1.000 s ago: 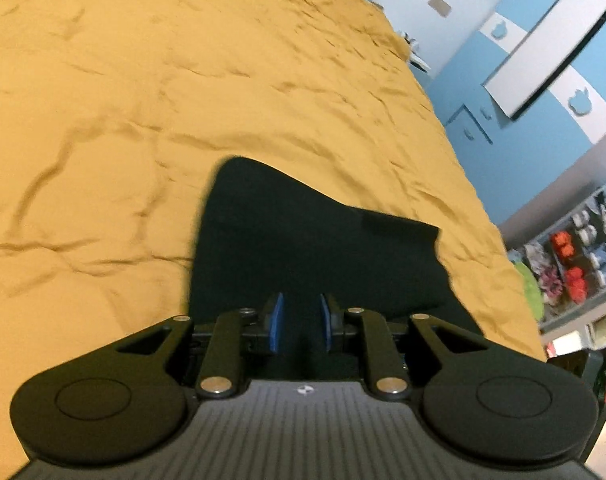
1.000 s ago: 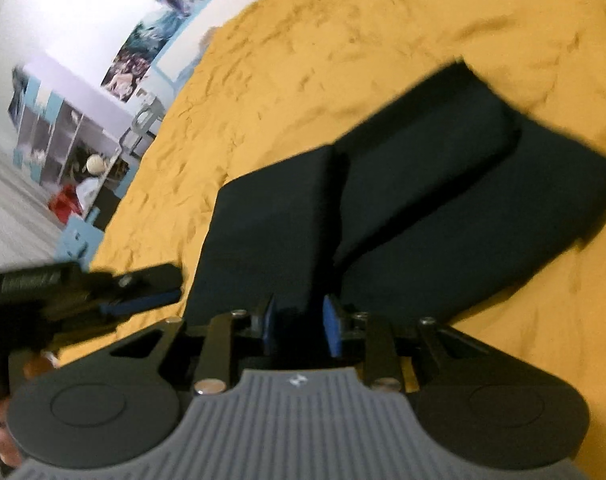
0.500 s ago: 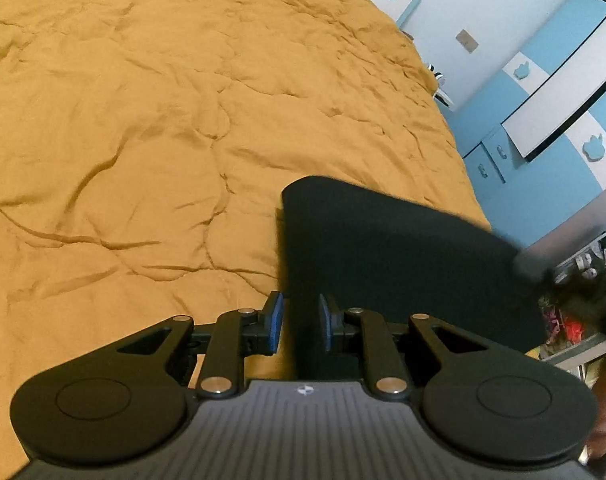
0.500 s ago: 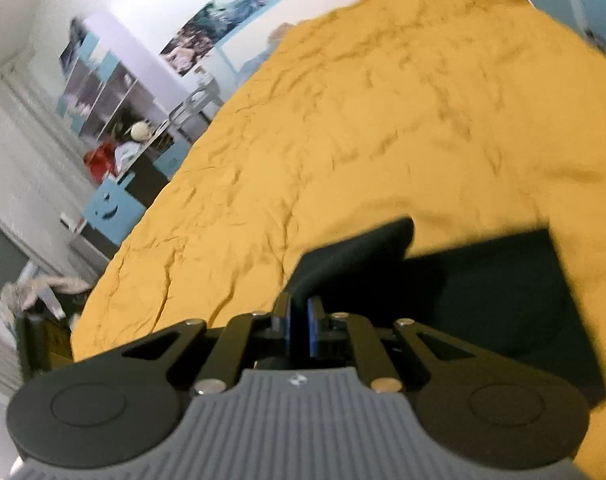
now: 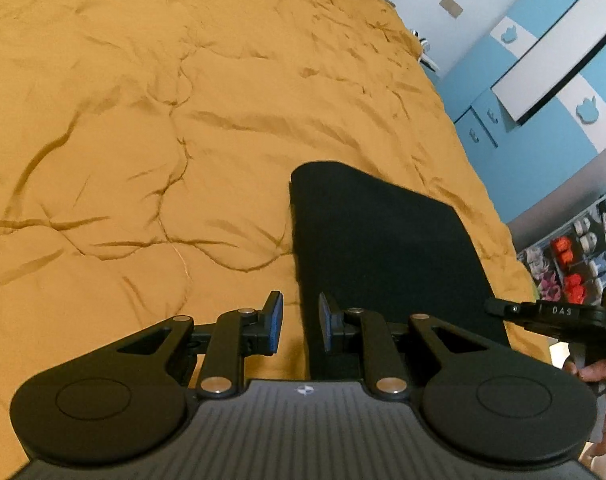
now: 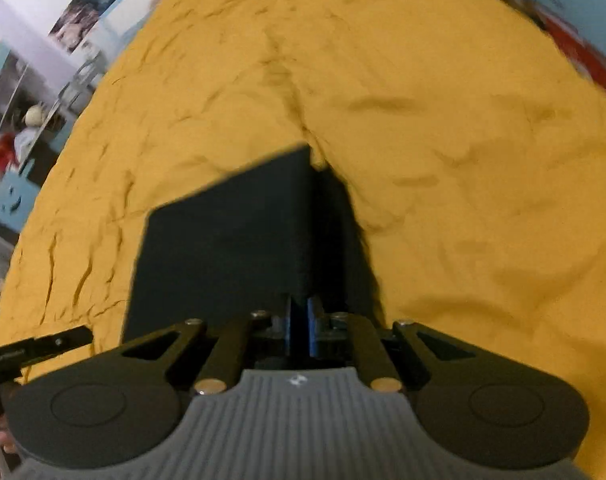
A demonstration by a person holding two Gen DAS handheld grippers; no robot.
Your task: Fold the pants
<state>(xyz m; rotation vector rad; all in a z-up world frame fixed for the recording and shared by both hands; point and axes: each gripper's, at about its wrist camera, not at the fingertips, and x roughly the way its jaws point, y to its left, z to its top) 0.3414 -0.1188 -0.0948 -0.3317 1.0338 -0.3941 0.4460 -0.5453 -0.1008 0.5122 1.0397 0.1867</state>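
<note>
The black pants (image 5: 387, 256) lie folded into a compact rectangle on the mustard-yellow bedspread (image 5: 143, 120). My left gripper (image 5: 301, 326) is open, its blue pads apart over the near left edge of the pants, holding nothing. My right gripper (image 6: 299, 330) is shut on the near right edge of the pants (image 6: 231, 248), which it lifts slightly so a fold stands up. The right gripper also shows in the left wrist view (image 5: 551, 316) at the pants' right side.
The bedspread (image 6: 463, 160) is wrinkled and spreads wide to the left and far side. Blue and white cabinets (image 5: 543, 80) and toy shelves (image 5: 575, 264) stand beyond the bed's right edge. Shelving and posters (image 6: 35, 92) line the other side.
The pants went from a spread, two-leg shape to a compact folded rectangle. My right gripper closed on the edge and carried it over. My left gripper opened wider and let go.
</note>
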